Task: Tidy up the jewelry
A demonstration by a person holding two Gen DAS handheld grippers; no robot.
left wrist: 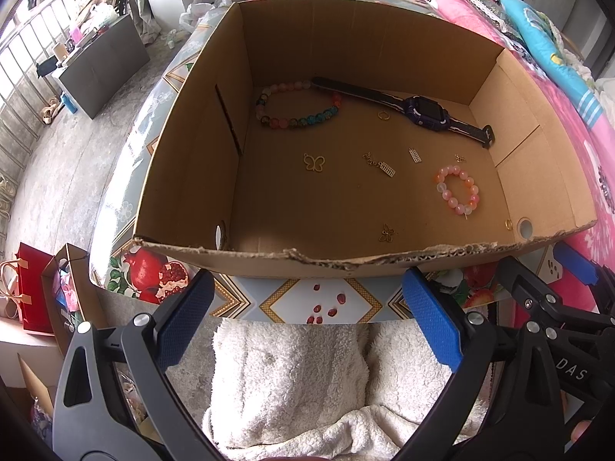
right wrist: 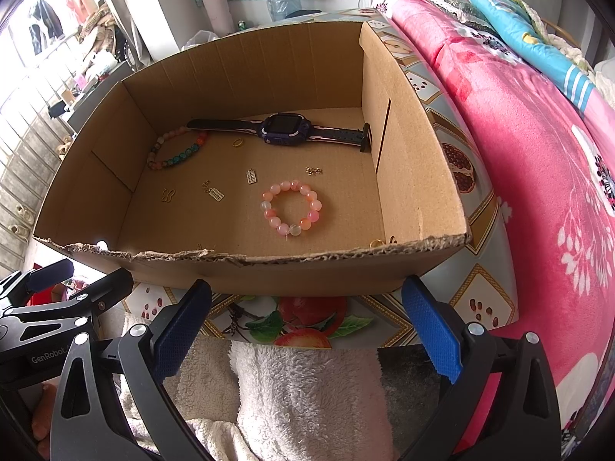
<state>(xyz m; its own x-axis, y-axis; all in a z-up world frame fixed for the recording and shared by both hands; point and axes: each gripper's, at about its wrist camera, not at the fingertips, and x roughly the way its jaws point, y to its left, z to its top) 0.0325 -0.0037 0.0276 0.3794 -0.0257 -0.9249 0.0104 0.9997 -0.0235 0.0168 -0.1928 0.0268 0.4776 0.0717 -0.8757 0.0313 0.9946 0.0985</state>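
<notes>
1. left wrist view: the left gripper (left wrist: 307, 319) hangs before the near torn edge of the cardboard box (left wrist: 269, 257), jaws wide and holding nothing.
2. right wrist view: the right gripper (right wrist: 307, 319) sits likewise before the box, jaws wide and holding nothing.
3. the box rests on a worktop (right wrist: 476, 288) covered in a fruit-patterned cloth, beside a pink floral quilt (right wrist: 538, 153).
4. on the box floor, a dark watch (right wrist: 282, 130) lies along the far wall.
5. a multicoloured bead bracelet (left wrist: 296, 105) lies at far left, touching the watch strap.
6. a pink bead bracelet (right wrist: 291, 207) lies nearer the front, apart from the watch.
7. small gold charms, among them a butterfly charm (left wrist: 314, 162), lie scattered between the two bracelets.
8. white fleece (left wrist: 307, 376) fills the foreground under both grippers.
</notes>
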